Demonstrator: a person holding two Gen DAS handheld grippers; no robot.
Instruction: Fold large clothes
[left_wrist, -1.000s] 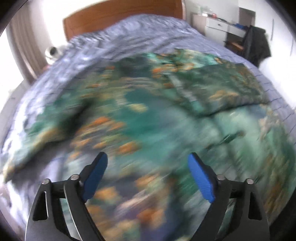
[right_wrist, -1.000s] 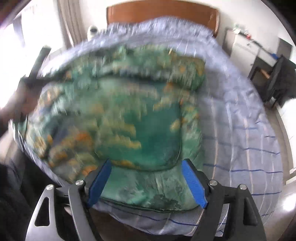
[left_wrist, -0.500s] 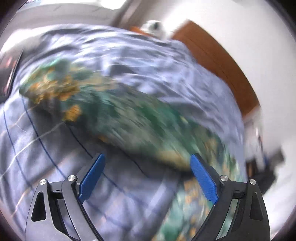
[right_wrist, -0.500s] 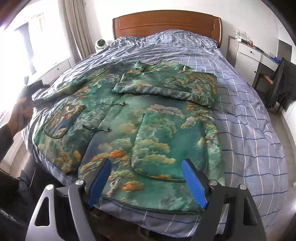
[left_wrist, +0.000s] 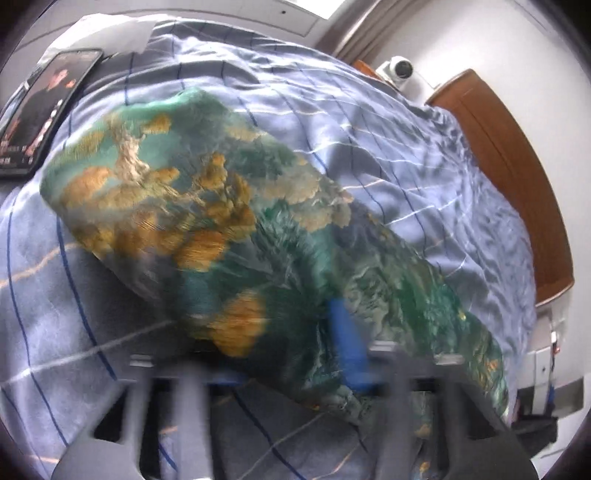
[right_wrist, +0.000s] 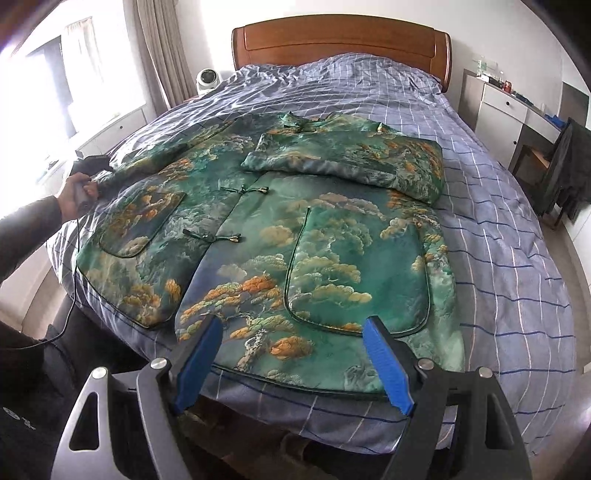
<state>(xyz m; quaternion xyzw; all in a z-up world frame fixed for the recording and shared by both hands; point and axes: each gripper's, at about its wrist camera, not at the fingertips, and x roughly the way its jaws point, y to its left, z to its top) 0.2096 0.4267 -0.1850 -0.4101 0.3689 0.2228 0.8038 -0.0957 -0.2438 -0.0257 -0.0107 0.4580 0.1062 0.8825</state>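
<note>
While the left gripper (left_wrist: 295, 354) has just been closing on the jacket's (right_wrist: 295, 240) outstretched sleeve (left_wrist: 207, 206) at the bed's (right_wrist: 498, 240) edge, the right gripper (right_wrist: 295, 365) is hovering wide open and empty over the hem. The padded satin is looking slippery; a shallow pinch may be letting it slide free mid-fold.

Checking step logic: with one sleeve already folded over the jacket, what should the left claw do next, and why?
Probably lift the outstretched sleeve and carry it across the jacket: the left claw has just been closing on it, and the other sleeve already lies folded there.
</note>
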